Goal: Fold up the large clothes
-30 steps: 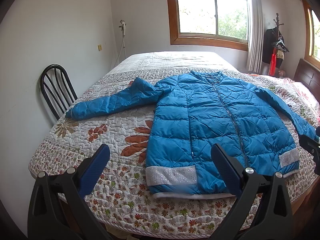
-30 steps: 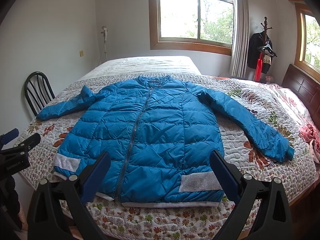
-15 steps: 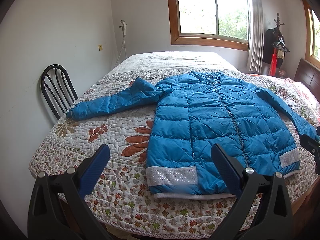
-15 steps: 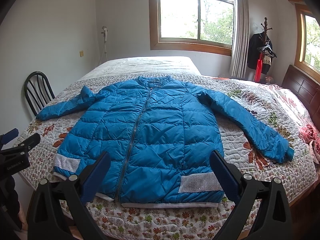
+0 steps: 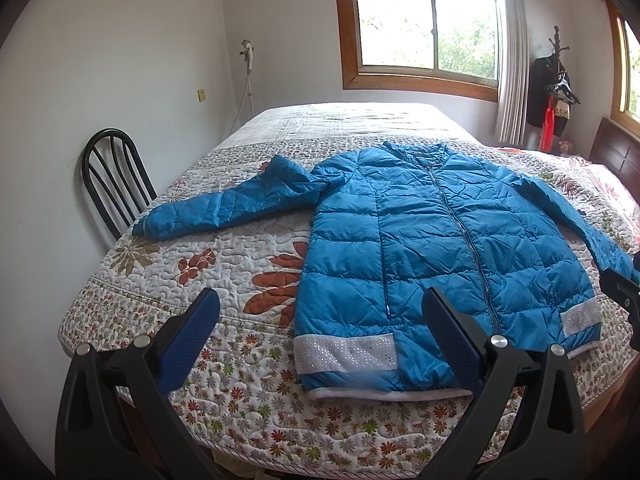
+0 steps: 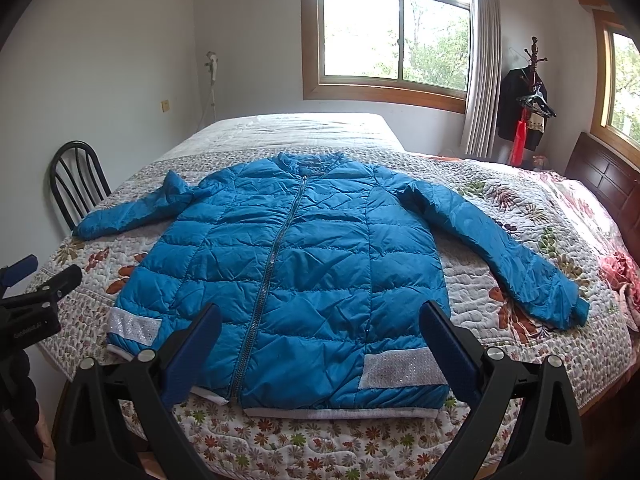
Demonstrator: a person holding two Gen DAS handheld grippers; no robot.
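Blue quilted jacket (image 6: pixel 288 280) lay flat and zipped on the bed (image 5: pixel 224 364), sleeves out, no fold begun. Left gripper (image 5: pixel 320 340) and right gripper (image 6: pixel 320 344) hovered spread wide, empty, near its hem.

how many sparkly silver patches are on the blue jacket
2 show. One silver patch sits at the jacket hem's right corner, the other silver patch at its left corner. Its underside is hidden.

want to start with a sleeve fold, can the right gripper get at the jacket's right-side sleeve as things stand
Probably yes: the right gripper is open, holding nothing, and the sleeve lies flat and uncovered on the quilt, nothing between them.
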